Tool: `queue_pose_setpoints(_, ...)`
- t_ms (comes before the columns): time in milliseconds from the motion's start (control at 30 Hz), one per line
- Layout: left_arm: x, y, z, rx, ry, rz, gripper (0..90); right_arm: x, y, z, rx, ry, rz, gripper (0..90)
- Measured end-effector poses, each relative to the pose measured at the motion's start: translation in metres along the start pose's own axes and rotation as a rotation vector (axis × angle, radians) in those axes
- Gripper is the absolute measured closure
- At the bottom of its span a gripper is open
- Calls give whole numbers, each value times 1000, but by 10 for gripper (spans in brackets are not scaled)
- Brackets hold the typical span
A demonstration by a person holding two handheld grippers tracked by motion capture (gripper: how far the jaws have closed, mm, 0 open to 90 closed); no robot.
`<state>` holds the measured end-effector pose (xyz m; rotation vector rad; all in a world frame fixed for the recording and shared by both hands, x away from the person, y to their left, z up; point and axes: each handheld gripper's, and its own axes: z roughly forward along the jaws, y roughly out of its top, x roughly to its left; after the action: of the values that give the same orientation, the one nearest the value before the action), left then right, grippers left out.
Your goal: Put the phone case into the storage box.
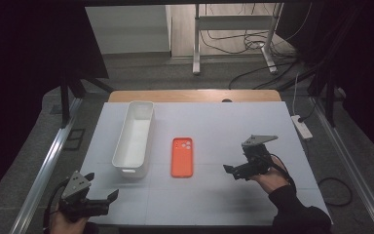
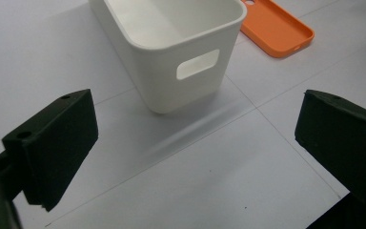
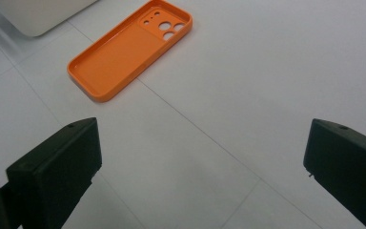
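Note:
An orange phone case [image 1: 182,157] lies open side up on the middle of the white table [image 1: 214,195]. A long white bin [image 1: 134,139] stands empty to its left. My left gripper [image 1: 102,186] hovers open near the front left corner, short of the bin's near end. In the left gripper view its jaws [image 2: 195,143] stand wide apart, facing the bin's [image 2: 171,47] handle cut-out, with the case [image 2: 276,28] behind. My right gripper [image 1: 236,161] is open to the right of the case. The right gripper view has the wide-apart jaws [image 3: 202,167] empty and the case [image 3: 128,47] ahead.
A wooden table edge [image 1: 195,95] shows past the white top. A white power strip [image 1: 302,126] and cables lie on the floor at the right. Metal rails [image 1: 48,161] run along both sides. A corner of the bin [image 3: 38,14] sits top left in the right gripper view.

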<state>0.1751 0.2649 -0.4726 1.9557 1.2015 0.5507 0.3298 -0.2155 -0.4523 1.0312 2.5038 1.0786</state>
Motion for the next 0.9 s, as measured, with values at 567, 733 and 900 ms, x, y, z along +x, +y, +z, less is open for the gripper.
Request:
queue_pose_setpoints(567, 1, 0, 0, -4, -4, -2, 16, 9, 14, 24, 28, 38, -22, 0)
queue_pose_setpoints(733, 1, 0, 0, -4, -4, -2, 16, 11, 19, 31, 35, 53, -20, 0)
queue_pose_setpoints(900, 1, 0, 0, -6, -5, -3, 16, 12, 23, 37, 44, 54, -17, 0)
